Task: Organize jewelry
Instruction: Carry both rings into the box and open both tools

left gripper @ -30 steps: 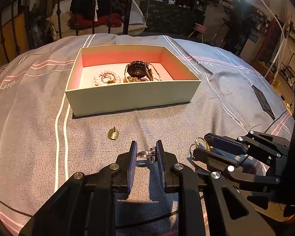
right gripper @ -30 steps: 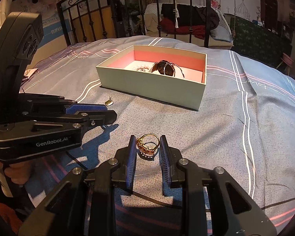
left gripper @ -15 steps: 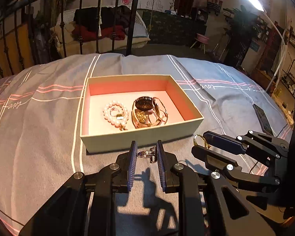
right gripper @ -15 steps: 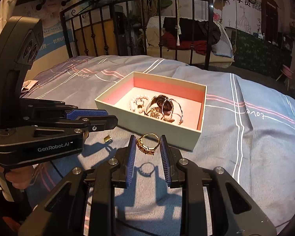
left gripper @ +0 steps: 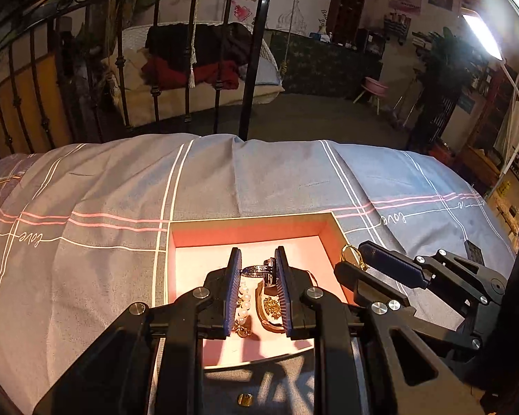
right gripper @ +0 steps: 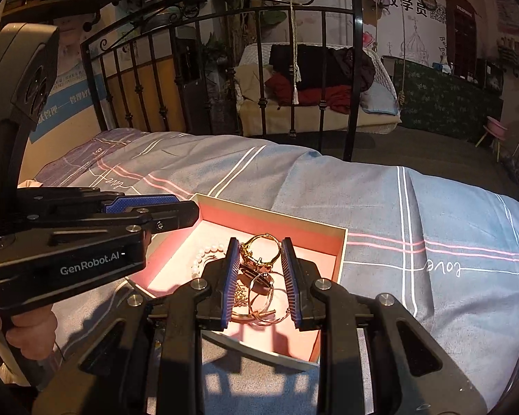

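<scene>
Grippers both angled down over the box (left gripper: 335, 223), side by side, each carrying a ring.

Left gripper (left gripper: 258, 271): seen from its own camera, bottom centre of frame, fingers pointing into the box interior. Blue pads narrowly apart and clamped on a silver ring (left gripper: 257, 269) with a dark stone; ring sits crosswise between the tips, stone against the right-hand pad. In the right wrist view the same gripper (right gripper: 187, 212) comes in from the left edge, tip over the box's near-left corner, with a hand (right gripper: 31, 333) wrapped on the grip at lower left.

Right gripper (right gripper: 261, 259): bottom centre of its own view, tips over the middle of the box. Pads a little wider apart than the left's, clamped on a gold ring (right gripper: 261, 250); band stands up above the pad tips, ornate part low on the left pad. In the left wrist view it (left gripper: 351, 259) enters from the right, tip at the box's right wall, gold ring (left gripper: 350, 254) visible at the tip.

Box: open, cream outside, pink lining, resting on the grey striped bedspread (left gripper: 103, 259). Inside, below the grippers: pearl bracelet (left gripper: 243, 306), watch (right gripper: 259, 283), gold bangles (right gripper: 263, 306).

Small gold piece (left gripper: 244, 399) lies on the bedspread outside the box, bottom of left view, between the finger arms.
</scene>
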`<state>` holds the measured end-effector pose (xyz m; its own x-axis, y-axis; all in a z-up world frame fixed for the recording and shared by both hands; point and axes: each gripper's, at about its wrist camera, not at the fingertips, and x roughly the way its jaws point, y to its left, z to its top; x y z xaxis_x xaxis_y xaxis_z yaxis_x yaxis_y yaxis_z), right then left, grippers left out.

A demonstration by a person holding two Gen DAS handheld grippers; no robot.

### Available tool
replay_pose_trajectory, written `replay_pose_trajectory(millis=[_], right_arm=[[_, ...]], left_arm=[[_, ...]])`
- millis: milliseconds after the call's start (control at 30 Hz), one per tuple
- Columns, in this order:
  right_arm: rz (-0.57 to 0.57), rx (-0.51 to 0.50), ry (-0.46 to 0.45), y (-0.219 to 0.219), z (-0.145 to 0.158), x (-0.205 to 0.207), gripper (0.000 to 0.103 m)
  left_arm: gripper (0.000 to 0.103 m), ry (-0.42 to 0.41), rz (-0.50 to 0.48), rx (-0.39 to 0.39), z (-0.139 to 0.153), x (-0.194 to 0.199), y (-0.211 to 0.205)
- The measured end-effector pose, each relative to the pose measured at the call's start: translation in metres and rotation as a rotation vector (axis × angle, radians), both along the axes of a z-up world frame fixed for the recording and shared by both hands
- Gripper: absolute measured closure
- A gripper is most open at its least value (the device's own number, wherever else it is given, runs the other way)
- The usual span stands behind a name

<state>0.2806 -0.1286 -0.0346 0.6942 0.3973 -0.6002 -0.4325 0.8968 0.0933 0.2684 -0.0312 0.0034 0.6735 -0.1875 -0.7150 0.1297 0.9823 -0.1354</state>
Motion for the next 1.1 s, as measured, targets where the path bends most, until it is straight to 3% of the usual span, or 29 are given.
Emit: replay_pose_trajectory(millis=[533, 1100], right_arm=[[-0.007, -0.017, 0.085, 0.010, -0.027, 0.022, 0.077], [0.022, -0.045, 0.109, 0.019, -0.037, 0.020, 0.077]], left_arm=[[0.084, 0.090, 0.029, 0.038, -0.028, 0.029, -0.002], [0.084, 0.143, 0.032, 0.042, -0.042, 0.040, -0.001]])
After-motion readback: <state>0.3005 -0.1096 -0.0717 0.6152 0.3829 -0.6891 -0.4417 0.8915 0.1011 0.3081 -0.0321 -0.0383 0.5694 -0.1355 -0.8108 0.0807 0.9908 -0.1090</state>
